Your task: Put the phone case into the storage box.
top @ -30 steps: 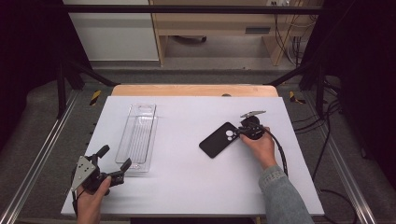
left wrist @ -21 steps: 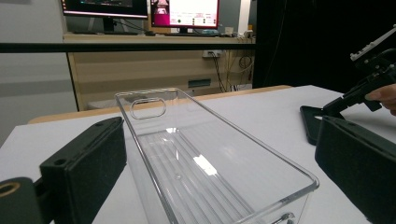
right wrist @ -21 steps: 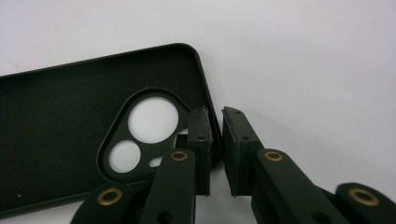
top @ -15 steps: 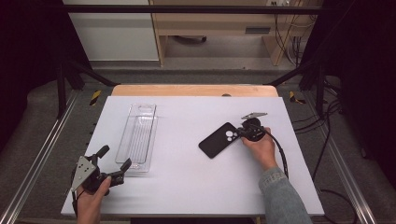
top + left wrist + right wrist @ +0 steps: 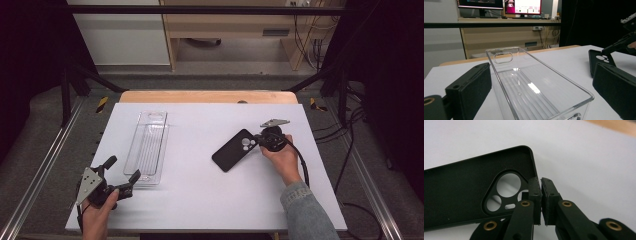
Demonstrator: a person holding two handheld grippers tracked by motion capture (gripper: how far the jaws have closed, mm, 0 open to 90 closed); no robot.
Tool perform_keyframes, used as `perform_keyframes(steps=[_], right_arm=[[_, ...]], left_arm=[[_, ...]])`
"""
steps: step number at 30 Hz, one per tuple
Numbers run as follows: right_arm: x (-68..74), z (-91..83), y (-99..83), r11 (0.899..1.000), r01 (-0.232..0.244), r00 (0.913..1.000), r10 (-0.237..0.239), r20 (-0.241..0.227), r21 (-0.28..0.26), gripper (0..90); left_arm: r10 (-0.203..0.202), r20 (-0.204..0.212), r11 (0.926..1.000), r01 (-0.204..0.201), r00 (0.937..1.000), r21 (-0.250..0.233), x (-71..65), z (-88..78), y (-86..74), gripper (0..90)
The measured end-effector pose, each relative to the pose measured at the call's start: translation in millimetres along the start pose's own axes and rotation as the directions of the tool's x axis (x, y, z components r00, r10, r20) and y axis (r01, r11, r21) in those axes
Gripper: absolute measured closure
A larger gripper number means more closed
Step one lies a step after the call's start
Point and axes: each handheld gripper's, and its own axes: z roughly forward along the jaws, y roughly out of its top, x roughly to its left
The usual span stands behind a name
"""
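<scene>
While seen close, tongs (image 5: 541, 185) pinch case (image 5: 461, 195) rim.

A white table (image 5: 200, 200) carries a clear plastic tray (image 5: 148, 145) — behind it, two monitors (image 5: 524, 6) on a wooden bench (image 5: 506, 35).

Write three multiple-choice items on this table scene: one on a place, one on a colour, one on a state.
1. Where does the clear tray lie relative to the phone case in the high view?
A. left of it
B. right of it
C. on top of it

2. What colour is the phone case?
A. white
B. black
C. red

3. How does the right tool stand?
A. wide open above the tray
B. lying unheld on the table
C. shut on the phone case's edge

Answers:
1. A, the tray sits toward the table's left side, near the left tool.
2. B, it looks black in the high view.
3. C, the right gripper view shows its pads pinching the case's rim.
</scene>
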Motion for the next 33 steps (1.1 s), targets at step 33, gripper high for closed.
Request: perform_keyframes(steps=[33], right_arm=[[41.9, -83.2, 46.7, 0.95, 0.282, 0.9587, -0.274, 0.075, -0.131, 87.8]], left_arm=[[0.023, 0.014, 0.9997, -0.023, 0.9996, 0.0, -8.9, -4.5, 4.6, 1.1]])
